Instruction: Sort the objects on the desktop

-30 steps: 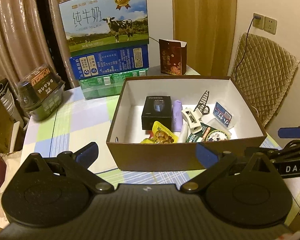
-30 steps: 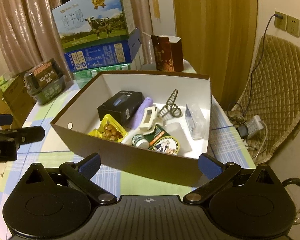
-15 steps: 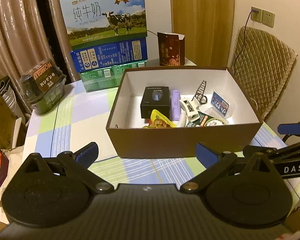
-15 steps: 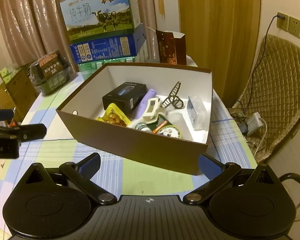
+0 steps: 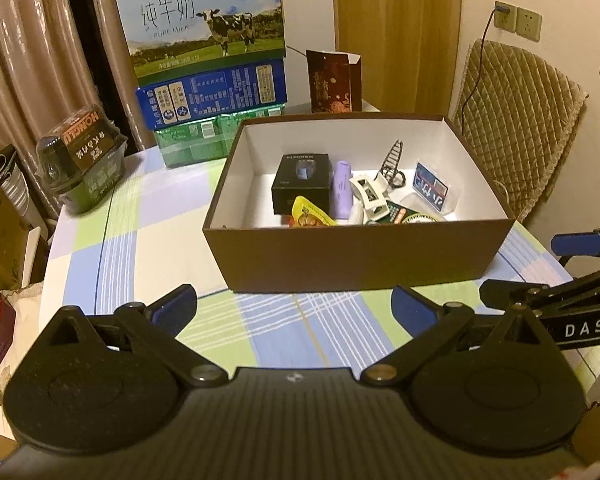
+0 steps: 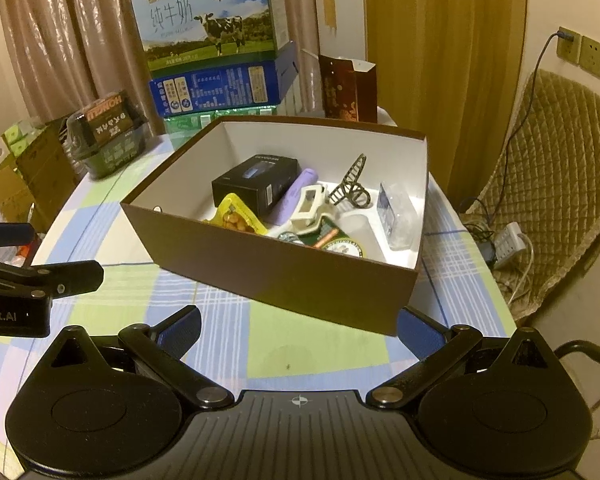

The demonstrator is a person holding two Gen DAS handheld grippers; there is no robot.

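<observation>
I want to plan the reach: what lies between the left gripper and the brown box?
Only bare checked tablecloth lies between the left gripper and the brown box, as the left wrist view shows.

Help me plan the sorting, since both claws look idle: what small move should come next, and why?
Probably ease the right claw forward over the brown box's near wall toward the white clip. Both it and the left claw are open, hold nothing and sit short of the box, while the items lie piled inside; the clip lies on top, so it seems easiest to grip first.
</observation>
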